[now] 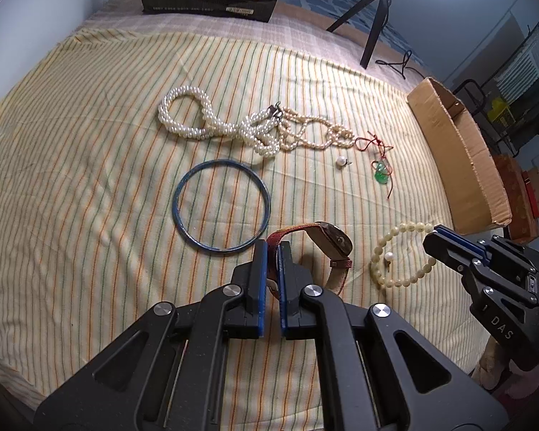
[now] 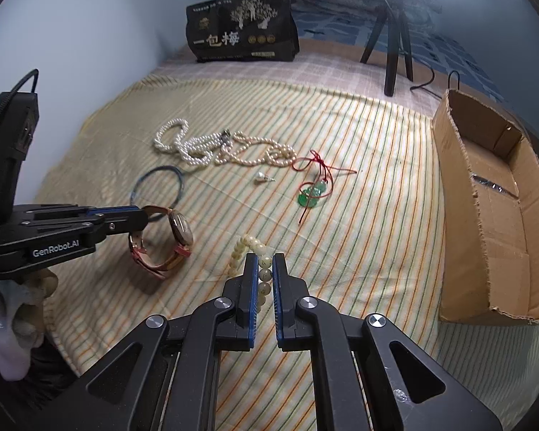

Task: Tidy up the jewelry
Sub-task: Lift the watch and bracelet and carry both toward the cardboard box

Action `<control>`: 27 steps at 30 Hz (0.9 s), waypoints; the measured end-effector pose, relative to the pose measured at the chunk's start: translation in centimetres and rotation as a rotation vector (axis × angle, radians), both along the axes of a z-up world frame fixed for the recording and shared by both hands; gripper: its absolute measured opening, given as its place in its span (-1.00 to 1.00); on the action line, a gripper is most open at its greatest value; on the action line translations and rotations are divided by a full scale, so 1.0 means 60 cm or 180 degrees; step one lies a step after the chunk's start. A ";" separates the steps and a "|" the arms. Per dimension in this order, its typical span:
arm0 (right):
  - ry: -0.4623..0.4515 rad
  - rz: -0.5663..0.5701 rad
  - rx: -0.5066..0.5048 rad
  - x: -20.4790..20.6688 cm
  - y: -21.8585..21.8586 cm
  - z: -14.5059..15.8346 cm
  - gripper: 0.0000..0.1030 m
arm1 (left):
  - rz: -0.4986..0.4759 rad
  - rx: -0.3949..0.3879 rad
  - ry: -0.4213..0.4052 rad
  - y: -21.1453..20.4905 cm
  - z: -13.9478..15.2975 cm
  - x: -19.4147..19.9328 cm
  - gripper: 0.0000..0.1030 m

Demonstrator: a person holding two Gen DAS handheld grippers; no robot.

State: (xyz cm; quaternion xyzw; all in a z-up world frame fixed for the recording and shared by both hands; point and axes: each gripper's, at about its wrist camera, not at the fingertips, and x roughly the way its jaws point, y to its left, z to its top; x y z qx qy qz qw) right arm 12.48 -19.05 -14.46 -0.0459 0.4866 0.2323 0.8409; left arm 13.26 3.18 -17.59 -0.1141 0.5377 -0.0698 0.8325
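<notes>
Gently: left gripper (image 1: 272, 251) clamped on watch (image 1: 336, 242) strap, floppy but secure; right gripper (image 2: 265, 264) pinching bead bracelet (image 2: 249, 248), light, slippery, prone to swinging.

left tongs (image 1: 272, 251) clamp watch strap (image 1: 287, 231) | right tongs (image 1: 435, 237) grip bead bracelet (image 1: 399, 251)

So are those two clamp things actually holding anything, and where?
Yes. The left gripper pinches the watch by its red strap; the right gripper clamps the cream bead bracelet on its beads.
</notes>
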 end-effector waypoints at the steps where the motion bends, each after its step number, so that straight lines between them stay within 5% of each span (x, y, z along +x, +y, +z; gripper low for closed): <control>1: -0.0017 -0.0007 0.0010 -0.002 -0.001 0.003 -0.88 | -0.0005 0.0003 -0.0015 0.000 0.002 -0.001 -0.94; 27: -0.0419 -0.0376 0.0244 -0.030 -0.108 0.093 -0.88 | -0.0140 -0.0162 -0.0379 -0.070 0.089 -0.002 -0.94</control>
